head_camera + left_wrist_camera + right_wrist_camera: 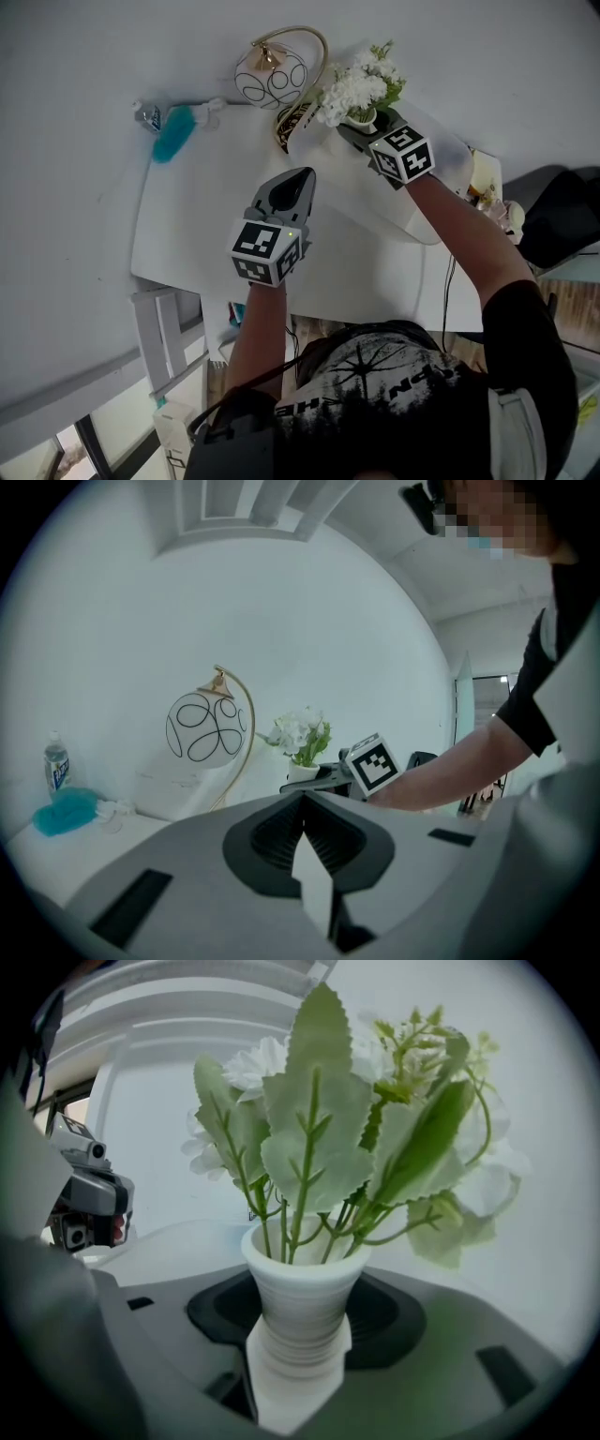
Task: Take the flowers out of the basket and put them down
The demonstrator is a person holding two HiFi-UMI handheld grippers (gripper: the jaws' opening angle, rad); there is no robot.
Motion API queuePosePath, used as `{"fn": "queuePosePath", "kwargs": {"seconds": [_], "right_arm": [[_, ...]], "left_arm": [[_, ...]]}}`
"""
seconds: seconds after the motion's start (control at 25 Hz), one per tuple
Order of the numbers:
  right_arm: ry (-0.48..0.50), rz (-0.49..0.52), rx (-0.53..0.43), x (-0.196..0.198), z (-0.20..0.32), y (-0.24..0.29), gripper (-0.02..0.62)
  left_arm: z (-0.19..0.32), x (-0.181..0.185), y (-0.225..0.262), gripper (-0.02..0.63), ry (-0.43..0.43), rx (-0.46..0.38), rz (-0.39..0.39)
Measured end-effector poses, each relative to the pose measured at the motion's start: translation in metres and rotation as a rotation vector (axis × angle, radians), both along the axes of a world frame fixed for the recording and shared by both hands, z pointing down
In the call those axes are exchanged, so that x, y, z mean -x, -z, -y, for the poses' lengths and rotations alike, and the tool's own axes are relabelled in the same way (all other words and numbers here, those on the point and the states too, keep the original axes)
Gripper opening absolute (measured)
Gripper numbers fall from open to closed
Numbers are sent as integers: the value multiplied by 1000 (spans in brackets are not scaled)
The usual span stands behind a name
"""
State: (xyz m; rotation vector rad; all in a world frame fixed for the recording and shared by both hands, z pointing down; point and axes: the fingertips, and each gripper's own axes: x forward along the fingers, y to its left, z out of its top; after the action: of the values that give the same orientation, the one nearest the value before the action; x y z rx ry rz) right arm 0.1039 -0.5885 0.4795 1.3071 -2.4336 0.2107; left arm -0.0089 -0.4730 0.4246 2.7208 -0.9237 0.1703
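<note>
A bunch of white flowers [361, 86] with green leaves [337, 1138] stands in a small ribbed white vase [305, 1307]. My right gripper [361, 127] is shut on the vase, with both jaws against its sides, and holds it upright just above and right of the basket [298, 131]. The basket has a dark patterned inside and stands at the back of the white table [206, 216]. My left gripper [298, 180] hovers over the table's middle, shut and holding nothing. In the left gripper view the flowers [300, 733] and right gripper [319, 778] show ahead.
A round white lamp with black lines and a gold arc [267, 75] stands left of the basket. A turquoise brush [173, 133] and a small bottle [148, 116] lie at the table's far left corner. A large white container [441, 202] sits under my right arm.
</note>
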Motion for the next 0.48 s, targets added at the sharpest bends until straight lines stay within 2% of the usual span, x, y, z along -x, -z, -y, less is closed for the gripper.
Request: {"fn": "queuePosePath", "kwargs": {"seconds": [0.48], "right_arm": [[76,29,-44,28,-69,78,254]], "left_arm": [[-52,12,23,11,16,-60,33]]}}
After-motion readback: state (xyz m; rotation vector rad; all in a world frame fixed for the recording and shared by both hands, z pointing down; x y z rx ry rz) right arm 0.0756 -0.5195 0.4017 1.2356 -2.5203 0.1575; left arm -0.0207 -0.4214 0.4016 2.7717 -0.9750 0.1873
